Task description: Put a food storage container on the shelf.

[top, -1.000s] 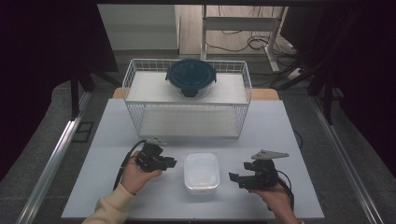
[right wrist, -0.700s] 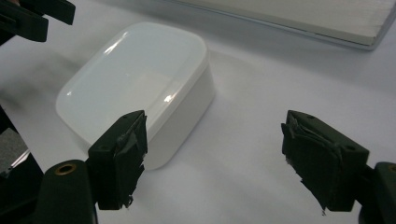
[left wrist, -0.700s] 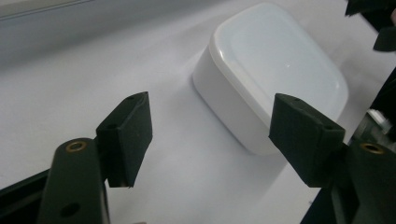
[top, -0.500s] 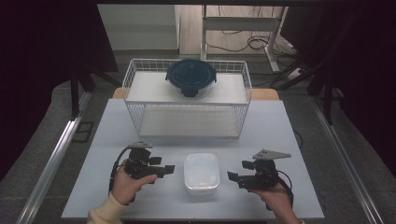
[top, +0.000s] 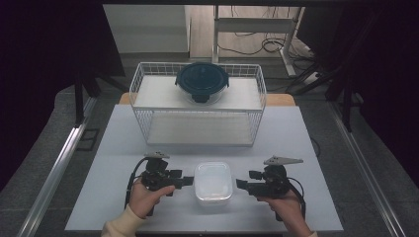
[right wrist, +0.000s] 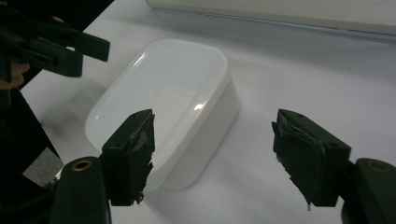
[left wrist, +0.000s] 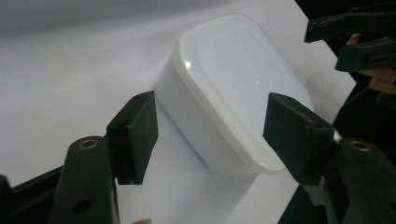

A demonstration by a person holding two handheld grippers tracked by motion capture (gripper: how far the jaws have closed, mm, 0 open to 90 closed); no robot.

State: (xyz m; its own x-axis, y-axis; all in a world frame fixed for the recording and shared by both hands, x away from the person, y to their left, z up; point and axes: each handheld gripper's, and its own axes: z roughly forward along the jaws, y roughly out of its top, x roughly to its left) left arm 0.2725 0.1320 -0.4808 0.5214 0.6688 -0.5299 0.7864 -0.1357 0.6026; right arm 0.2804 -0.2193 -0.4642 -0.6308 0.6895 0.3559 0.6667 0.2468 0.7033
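While my left claw (top: 187, 181) gapes wide, its jaws having just been closing a little on nothing, the white lidded box (top: 213, 183) sits just right of it on the near desk (top: 306, 148). My right claw (top: 243, 183) is equally spread and empty on the box's other side. I'd square both pads to the walls below the lid rim; contact probably hasn't begun.
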